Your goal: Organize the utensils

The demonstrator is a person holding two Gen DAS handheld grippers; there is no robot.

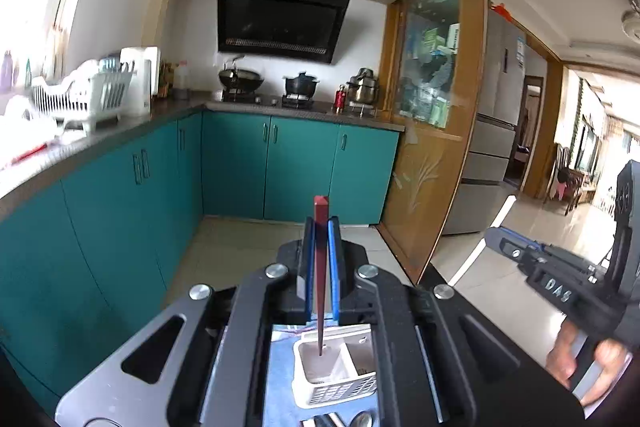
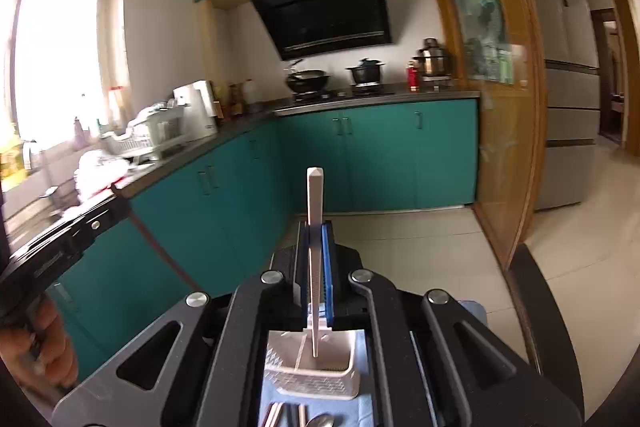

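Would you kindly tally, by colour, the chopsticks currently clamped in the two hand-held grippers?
Dark red square-ended chopstick, in the left hand-held gripper: 1
White square-ended chopstick, in the right hand-held gripper: 1
Total: 2, both tips pointing into the white plastic slotted utensil caddy.

Teal cabinets [image 1: 296, 167], tiled floor [image 1: 224, 247], bright window [image 2: 60, 47].
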